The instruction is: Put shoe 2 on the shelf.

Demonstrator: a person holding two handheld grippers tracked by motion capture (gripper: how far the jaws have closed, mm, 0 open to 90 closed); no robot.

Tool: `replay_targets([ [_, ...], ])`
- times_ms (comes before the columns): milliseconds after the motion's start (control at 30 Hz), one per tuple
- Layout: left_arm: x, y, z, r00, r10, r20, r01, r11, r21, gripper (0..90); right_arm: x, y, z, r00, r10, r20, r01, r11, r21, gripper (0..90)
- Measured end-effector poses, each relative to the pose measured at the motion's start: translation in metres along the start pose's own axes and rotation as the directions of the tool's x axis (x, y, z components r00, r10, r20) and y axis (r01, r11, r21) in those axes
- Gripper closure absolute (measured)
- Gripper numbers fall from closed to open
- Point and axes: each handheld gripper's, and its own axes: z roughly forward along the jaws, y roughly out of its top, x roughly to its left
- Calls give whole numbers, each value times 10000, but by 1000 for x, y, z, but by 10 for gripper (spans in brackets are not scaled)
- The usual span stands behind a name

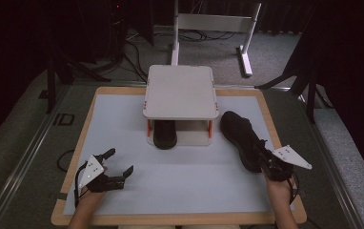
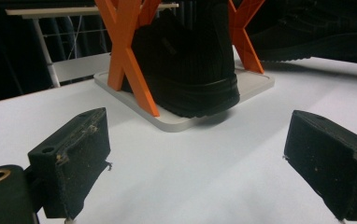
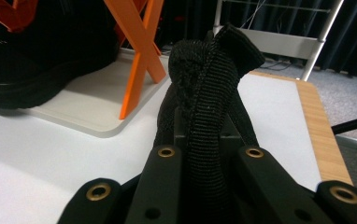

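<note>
A black shoe [image 1: 240, 137] lies on the white table mat to the right of the rack, its toe pointing away. My right gripper [image 1: 264, 159] is shut on its heel, and the right gripper view has the jaws pressed on the woven heel tab [image 3: 208, 116]. A second black shoe [image 1: 165, 133] stands on the lower shelf of the small white two-level rack [image 1: 181, 90], between orange cross braces [image 2: 130, 51]. My left gripper [image 1: 120, 162] rests near the mat's front left, open, nothing between its pads [image 2: 76, 154], facing that shoe [image 2: 186, 65].
The rack's top shelf is bare. A wooden rim [image 1: 75, 157] frames the white mat. A white metal stand [image 1: 216, 24] and cables lie on the floor beyond the table. Dark tripod legs stand at both sides.
</note>
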Motion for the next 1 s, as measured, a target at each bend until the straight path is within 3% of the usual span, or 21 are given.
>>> replay_targets([
  [367, 0, 0, 0, 10000, -50, 11, 50, 10000, 57, 76, 24, 7, -42, 9982, -299, -516, 280, 9989, -370, 849],
  [533, 0, 0, 1, 10000, -21, 7, 21, 10000, 70, 75, 32, 10, -51, 9958, -453, -800, 424, 9984, -378, 849],
  [733, 0, 0, 1, 10000, -24, 1, 24, 10000, 79, 76, 45, 12, -54, 9898, -492, -1334, 441, 9982, -407, 848],
  [1000, 0, 0, 0, 10000, -49, 2, 49, 10000, 49, 76, 66, 17, -35, 9766, -770, -2007, 717, 9969, -338, 848],
])
